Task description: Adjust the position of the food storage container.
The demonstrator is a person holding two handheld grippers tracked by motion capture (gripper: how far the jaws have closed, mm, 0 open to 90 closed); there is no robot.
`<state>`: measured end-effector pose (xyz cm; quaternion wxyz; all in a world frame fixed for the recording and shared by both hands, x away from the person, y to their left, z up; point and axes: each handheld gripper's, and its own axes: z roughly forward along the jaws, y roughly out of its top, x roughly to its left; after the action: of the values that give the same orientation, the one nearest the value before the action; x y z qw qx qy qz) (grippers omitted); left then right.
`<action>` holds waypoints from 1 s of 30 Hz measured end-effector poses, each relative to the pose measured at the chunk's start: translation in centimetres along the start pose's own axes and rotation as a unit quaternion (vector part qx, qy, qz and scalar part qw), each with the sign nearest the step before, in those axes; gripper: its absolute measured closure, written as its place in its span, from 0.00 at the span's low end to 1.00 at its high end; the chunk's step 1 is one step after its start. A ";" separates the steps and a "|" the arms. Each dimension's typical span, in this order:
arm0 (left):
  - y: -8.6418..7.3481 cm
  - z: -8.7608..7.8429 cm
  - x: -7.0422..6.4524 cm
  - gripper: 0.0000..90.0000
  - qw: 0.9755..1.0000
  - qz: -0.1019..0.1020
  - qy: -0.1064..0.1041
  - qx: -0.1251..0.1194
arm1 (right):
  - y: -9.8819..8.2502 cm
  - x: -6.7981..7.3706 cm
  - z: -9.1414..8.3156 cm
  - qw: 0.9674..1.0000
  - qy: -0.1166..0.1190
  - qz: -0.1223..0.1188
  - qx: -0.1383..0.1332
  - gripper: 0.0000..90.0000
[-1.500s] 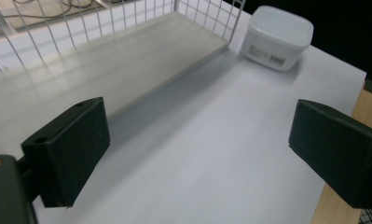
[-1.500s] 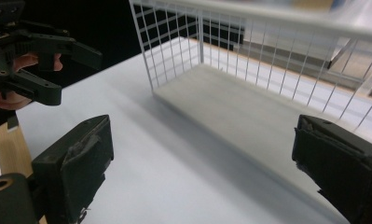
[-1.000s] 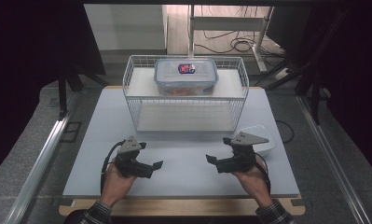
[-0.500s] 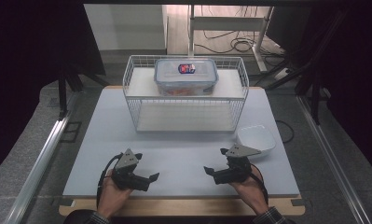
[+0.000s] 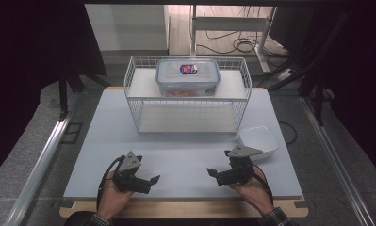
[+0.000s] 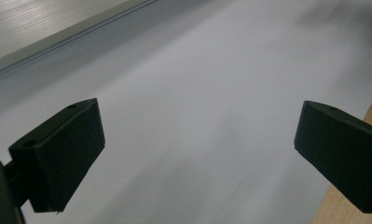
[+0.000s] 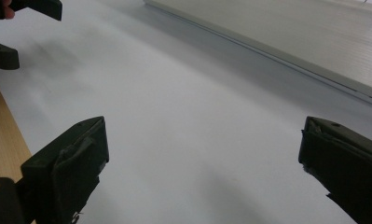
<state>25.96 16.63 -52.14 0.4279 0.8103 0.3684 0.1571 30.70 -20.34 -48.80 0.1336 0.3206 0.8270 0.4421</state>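
Both grippers, left (image 5: 148,181) and right (image 5: 213,174), are held low at the counter's (image 5: 105,141) near edge, fingers spread, nothing gripped. Start pose is judged. Next, a reach toward the white bowl (image 5: 257,141) at the right edge is called for.

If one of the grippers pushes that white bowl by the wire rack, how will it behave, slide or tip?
The white bowl looks low and wide, so it would probably slide on the smooth table rather than tip. It looks stiff and glossy, so open jaws may slip on its rim. It appears empty, so likely light.
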 end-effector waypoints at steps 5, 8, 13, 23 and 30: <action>0.0 0.1 0.1 0.02 1.000 -0.002 -0.001 0.001 | 0.7 -0.7 -0.6 1.000 -0.016 0.004 -0.005 0.06; 0.0 0.1 0.1 0.02 1.000 -0.002 -0.001 0.002 | 1.1 -1.9 -1.6 0.999 -0.046 0.013 -0.011 0.17; -0.1 0.2 0.1 0.02 1.000 -0.003 -0.001 0.004 | 1.5 -4.6 -3.8 0.996 -0.071 0.041 -0.022 0.50; -0.1 0.5 0.0 0.02 1.000 -0.001 -0.003 0.010 | 0.8 -9.5 -6.7 0.990 -0.135 0.045 -0.013 0.95; -0.1 0.6 -0.1 0.02 1.000 0.003 -0.004 0.012 | 0.0 -12.3 -7.9 0.983 -0.166 0.076 -0.021 0.99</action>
<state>26.21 16.28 -52.51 0.4188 0.8171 0.3664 0.1510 36.08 -33.46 -45.02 0.2420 0.4490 0.7568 0.4087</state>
